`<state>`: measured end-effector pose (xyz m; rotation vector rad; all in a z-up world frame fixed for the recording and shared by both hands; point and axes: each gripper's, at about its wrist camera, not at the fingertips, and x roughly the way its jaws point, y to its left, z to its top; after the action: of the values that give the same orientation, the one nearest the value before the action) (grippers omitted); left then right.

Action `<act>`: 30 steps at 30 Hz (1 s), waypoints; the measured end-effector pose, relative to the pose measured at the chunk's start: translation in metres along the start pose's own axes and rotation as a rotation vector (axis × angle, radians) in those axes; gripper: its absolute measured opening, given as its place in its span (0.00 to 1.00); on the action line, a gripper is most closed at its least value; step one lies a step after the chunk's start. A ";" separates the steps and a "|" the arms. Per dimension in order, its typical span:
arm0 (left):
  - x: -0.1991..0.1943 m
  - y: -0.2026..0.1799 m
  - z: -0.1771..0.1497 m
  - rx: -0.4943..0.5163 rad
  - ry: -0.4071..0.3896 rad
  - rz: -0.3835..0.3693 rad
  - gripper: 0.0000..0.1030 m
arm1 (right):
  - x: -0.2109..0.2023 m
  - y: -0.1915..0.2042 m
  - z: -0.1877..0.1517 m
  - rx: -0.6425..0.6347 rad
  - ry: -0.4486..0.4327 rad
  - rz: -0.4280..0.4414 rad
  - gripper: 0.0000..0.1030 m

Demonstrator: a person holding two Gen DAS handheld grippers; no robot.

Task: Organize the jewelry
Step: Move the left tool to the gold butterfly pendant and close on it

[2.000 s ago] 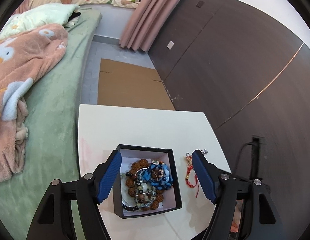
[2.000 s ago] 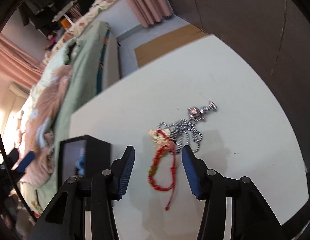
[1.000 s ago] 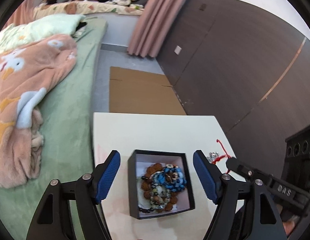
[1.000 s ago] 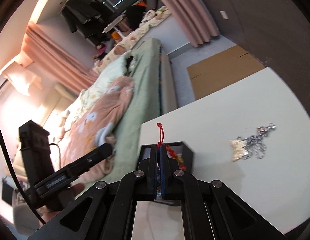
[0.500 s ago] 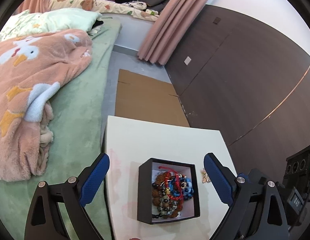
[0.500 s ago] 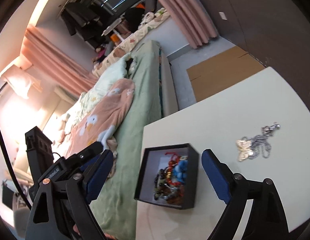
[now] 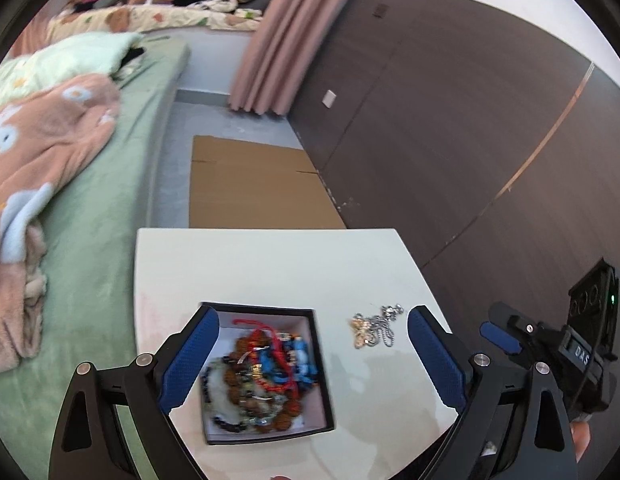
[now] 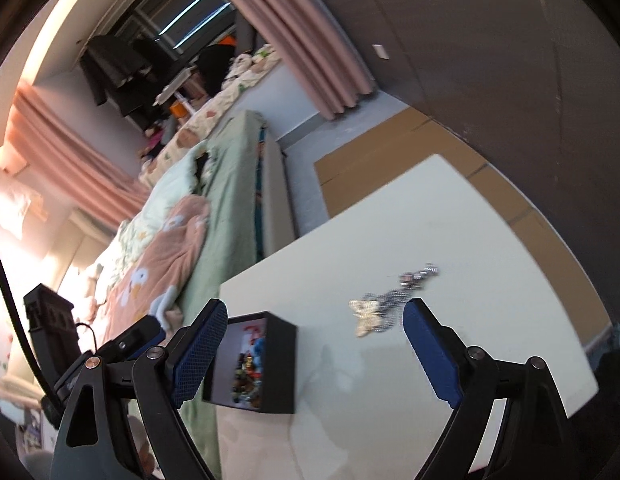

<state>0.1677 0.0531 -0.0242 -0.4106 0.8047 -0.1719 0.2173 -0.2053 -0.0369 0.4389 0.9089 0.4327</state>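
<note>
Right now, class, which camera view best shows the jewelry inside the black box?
The left wrist view: it looks down into the black box, showing the tangled bracelets. The right wrist view sees the box from the side, glimpsing a few beads.

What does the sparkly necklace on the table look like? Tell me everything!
The necklace is a thin silvery chain bunched in a loose heap on the white table. A pale gold butterfly-shaped charm lies at one end, a small silvery piece at the other. It lies flat, right of the black box, not touching it. Neither gripper touches it.
</note>
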 end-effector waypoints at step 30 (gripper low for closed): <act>0.139 -0.086 -0.046 0.239 0.209 0.092 0.38 | -0.029 -0.101 0.008 0.105 0.090 -0.078 0.87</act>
<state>0.2294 -0.0808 -0.1089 -0.1305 0.9941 -0.2247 0.2257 -0.3055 -0.0678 0.4806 1.0358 0.3363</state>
